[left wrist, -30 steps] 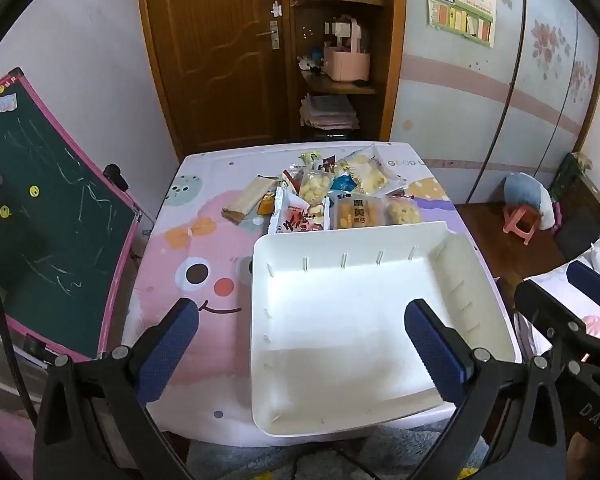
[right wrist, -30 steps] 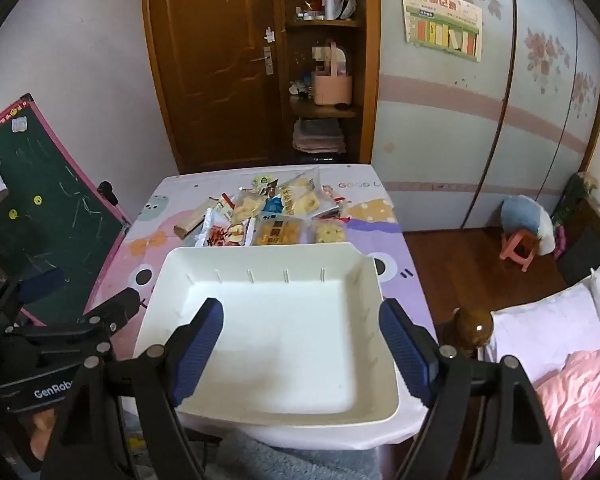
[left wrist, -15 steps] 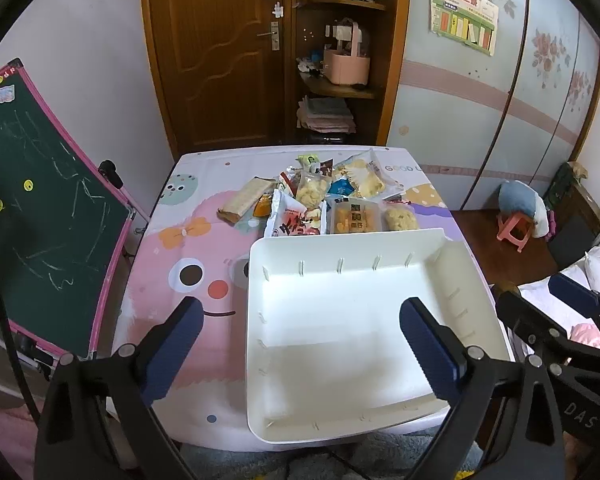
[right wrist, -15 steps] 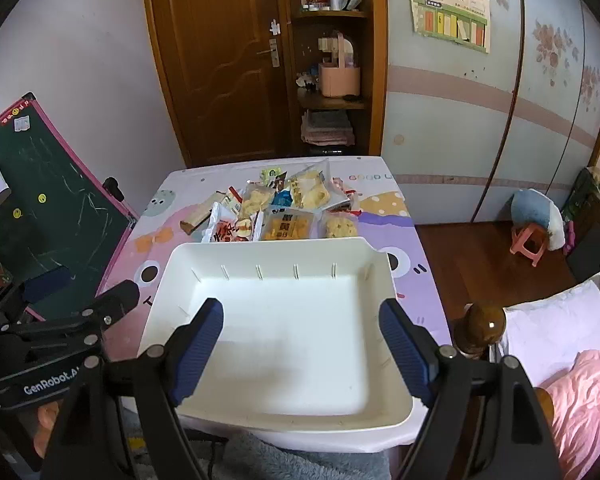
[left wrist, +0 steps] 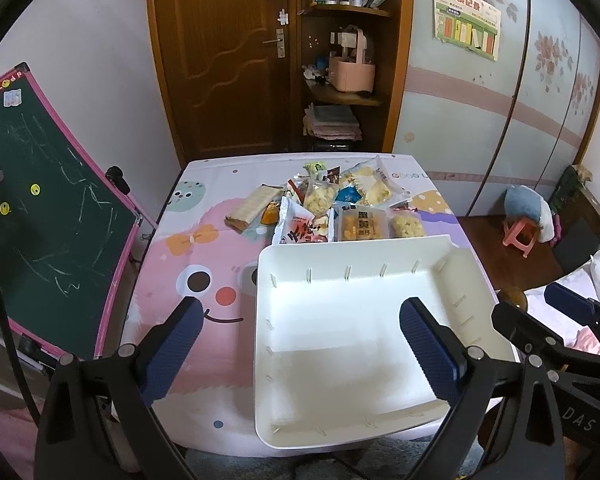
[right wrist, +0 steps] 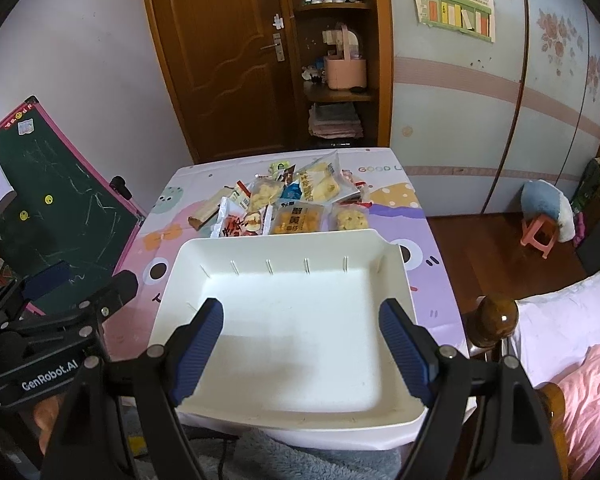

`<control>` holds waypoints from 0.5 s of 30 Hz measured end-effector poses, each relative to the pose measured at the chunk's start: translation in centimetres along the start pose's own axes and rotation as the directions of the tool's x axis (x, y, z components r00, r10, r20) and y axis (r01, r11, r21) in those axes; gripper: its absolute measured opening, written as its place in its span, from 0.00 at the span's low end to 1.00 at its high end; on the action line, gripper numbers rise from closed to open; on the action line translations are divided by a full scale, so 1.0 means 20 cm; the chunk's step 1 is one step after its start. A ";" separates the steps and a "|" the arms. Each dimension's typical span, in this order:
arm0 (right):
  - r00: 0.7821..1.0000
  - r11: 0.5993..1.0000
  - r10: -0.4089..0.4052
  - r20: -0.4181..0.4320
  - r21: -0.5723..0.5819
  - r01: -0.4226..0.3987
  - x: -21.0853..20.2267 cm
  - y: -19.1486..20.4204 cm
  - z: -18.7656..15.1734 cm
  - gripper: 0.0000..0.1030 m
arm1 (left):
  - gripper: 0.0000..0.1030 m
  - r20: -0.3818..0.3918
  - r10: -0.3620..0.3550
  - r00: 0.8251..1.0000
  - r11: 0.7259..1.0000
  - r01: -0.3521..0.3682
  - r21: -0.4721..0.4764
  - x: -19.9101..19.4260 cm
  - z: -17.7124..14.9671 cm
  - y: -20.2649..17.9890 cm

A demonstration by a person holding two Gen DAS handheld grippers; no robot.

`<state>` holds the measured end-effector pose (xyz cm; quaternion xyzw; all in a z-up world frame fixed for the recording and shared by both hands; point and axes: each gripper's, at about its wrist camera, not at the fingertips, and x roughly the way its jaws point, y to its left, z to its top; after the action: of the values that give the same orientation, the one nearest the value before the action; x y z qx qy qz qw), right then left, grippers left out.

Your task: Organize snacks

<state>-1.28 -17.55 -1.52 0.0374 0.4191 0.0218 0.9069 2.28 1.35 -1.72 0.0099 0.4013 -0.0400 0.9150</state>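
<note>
An empty white tray (left wrist: 364,256) (right wrist: 284,246) sits at the near edge of a small table with a pink and purple cartoon cloth (left wrist: 204,248). A heap of snack packets (left wrist: 332,204) (right wrist: 296,204) lies just behind the tray at the table's middle. My left gripper (left wrist: 300,340) is open and empty, held above the near left part of the tray. My right gripper (right wrist: 304,344) is open and empty, held above the near part of the tray. Each gripper shows at the edge of the other's view.
A green chalkboard with a pink frame (left wrist: 48,216) leans at the table's left. A wooden door and shelf (left wrist: 300,60) stand behind the table. A bed with a wooden post (right wrist: 496,320) is at the right, and a pink stool (right wrist: 538,236) stands on the floor.
Both grippers have pulled back and risen a little, so the table and tray look smaller and farther. Both stay open. The snacks and tray have not moved.
</note>
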 end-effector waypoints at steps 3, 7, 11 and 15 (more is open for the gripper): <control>1.000 1.000 0.002 -0.003 -0.003 -0.002 0.01 0.00 -0.01 0.78 | 0.95 0.002 0.001 1.000 1.000 -0.001 0.007 0.00 0.00 0.01; 1.000 1.000 0.005 -0.007 -0.007 -0.005 0.01 0.02 -0.01 0.78 | 0.95 0.007 0.005 1.000 1.000 -0.005 0.009 0.00 0.00 0.02; 1.000 1.000 0.007 -0.009 -0.004 -0.007 0.01 0.02 -0.01 0.78 | 0.95 0.003 0.004 1.000 1.000 -0.004 0.011 0.00 -0.01 0.02; 1.000 1.000 0.013 -0.018 0.000 -0.013 0.02 0.02 -0.02 0.78 | 0.95 -0.007 0.005 1.000 1.000 -0.005 0.015 0.01 -0.01 0.02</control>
<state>-1.35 -17.15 -2.17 0.0400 0.4270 0.0282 0.9029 2.26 1.67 -2.07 0.0178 0.4040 -0.0407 0.9137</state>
